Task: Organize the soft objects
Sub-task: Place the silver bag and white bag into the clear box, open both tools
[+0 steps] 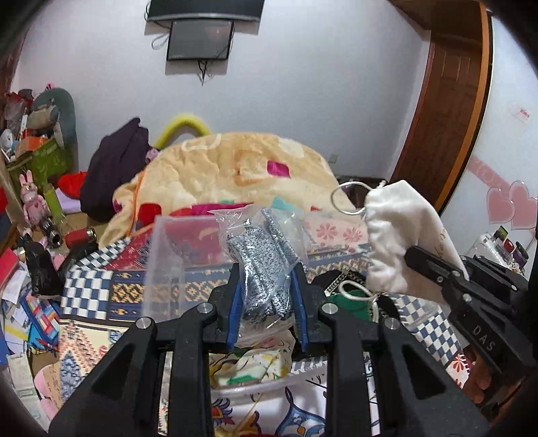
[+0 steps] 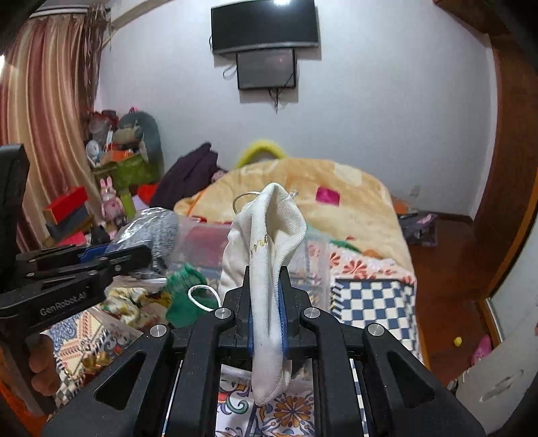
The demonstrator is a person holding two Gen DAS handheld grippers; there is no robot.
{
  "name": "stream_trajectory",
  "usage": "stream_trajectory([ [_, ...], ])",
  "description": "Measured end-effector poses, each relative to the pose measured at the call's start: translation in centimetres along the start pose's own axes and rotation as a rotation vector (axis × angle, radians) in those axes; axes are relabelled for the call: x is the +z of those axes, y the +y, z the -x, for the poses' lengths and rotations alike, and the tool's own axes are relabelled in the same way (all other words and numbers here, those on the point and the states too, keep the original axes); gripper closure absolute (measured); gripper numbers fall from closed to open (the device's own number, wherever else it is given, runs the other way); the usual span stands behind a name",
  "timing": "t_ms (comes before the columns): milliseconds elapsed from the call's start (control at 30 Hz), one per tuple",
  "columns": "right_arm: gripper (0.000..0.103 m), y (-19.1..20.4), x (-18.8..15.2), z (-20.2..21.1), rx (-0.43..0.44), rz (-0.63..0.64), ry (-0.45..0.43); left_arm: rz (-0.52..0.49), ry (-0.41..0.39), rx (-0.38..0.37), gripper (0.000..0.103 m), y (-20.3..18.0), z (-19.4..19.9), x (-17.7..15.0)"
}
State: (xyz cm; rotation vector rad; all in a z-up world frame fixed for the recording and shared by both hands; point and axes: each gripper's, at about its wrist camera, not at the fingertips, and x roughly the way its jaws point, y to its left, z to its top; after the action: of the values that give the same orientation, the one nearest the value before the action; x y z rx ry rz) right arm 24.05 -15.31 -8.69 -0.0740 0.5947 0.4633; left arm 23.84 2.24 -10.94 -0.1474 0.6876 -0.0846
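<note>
Left wrist view: left gripper (image 1: 267,295) clamps the bagged grey knit (image 1: 265,265); right gripper (image 1: 417,257), at 3 o'clock, clamps the white pouch (image 1: 396,235); neither item is stowed.

I see a black TV (image 2: 264,27) high on the white wall (image 2: 386,111). A striped curtain (image 2: 43,117) hangs at my left. A brown door (image 1: 447,111) stands at my right. Pink hearts (image 1: 511,206) are stuck near it. A small yellow ball (image 2: 457,341) lies on the wooden floor (image 2: 447,269).
</note>
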Motion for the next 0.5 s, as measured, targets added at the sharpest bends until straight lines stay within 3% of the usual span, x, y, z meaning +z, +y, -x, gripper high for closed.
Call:
stream_trajectory([
  [167,0.092,0.3,-0.4,-1.7,-0.003,0.032,0.052,0.036,0.061,-0.025,0.077,0.4,-2.4,-0.1],
  [400,0.090,0.1,-0.6,-2.3,-0.022,0.048,0.095,0.061,0.082,-0.024,0.076,1.0,-3.4,-0.1],
  [500,0.078,0.0,-0.7,-2.1,-0.027,0.051,0.100,0.049,0.072,-0.008,0.067,1.2,-3.1,-0.3],
])
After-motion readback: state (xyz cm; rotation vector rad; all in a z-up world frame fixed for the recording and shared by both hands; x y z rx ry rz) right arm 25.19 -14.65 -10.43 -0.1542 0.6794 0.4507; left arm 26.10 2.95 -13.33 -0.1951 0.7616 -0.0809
